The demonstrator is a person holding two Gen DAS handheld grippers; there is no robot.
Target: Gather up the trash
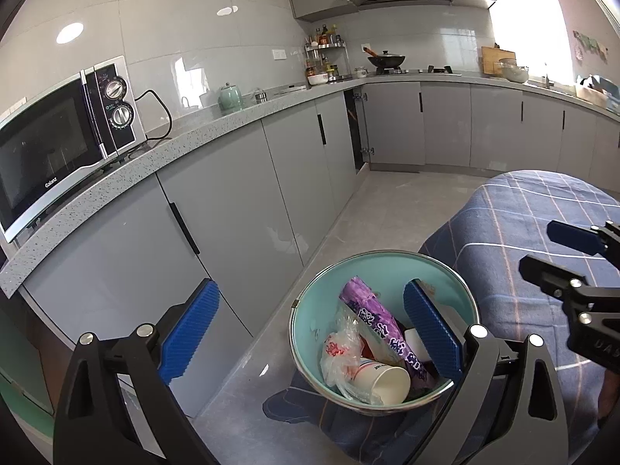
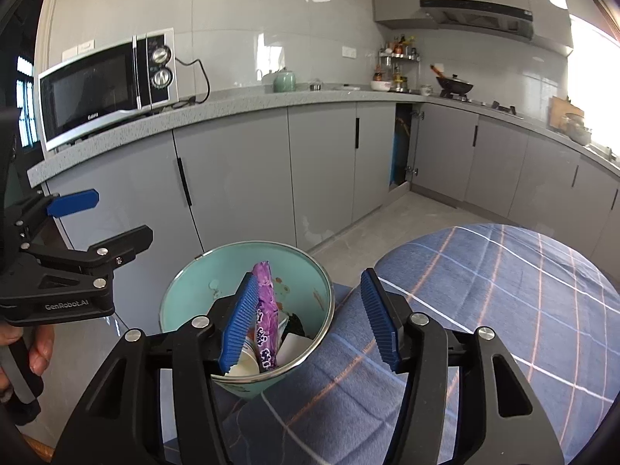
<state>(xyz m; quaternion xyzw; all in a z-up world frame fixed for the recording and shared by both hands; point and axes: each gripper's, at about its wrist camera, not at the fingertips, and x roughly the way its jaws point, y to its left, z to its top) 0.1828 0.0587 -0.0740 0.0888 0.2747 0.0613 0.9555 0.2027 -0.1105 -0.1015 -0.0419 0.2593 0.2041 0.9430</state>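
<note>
A teal bin (image 1: 308,310) (image 2: 186,298) with a metal rim stands against blue plaid cloth. Inside lie a purple wrapper (image 1: 372,317) (image 2: 265,302), a white paper cup (image 1: 383,381) (image 2: 244,364) and a crumpled clear plastic bag (image 1: 339,348). My left gripper (image 1: 312,333) is open wide above the bin's left side, its right pad over the trash, nothing pressed. It also shows at the left in the right wrist view (image 2: 104,219). My right gripper (image 2: 310,321) is open, straddling the bin's right rim, its left pad beside the purple wrapper. It appears at the right edge too (image 1: 554,252).
Blue plaid cloth (image 1: 523,213) (image 2: 503,290) covers a rounded surface right of the bin. Grey cabinets under a speckled counter run along the left and back, with a microwave (image 1: 58,147) (image 2: 104,89) on it. One corner cabinet door (image 1: 354,131) stands open. A person's hand (image 2: 38,348) grips the left handle.
</note>
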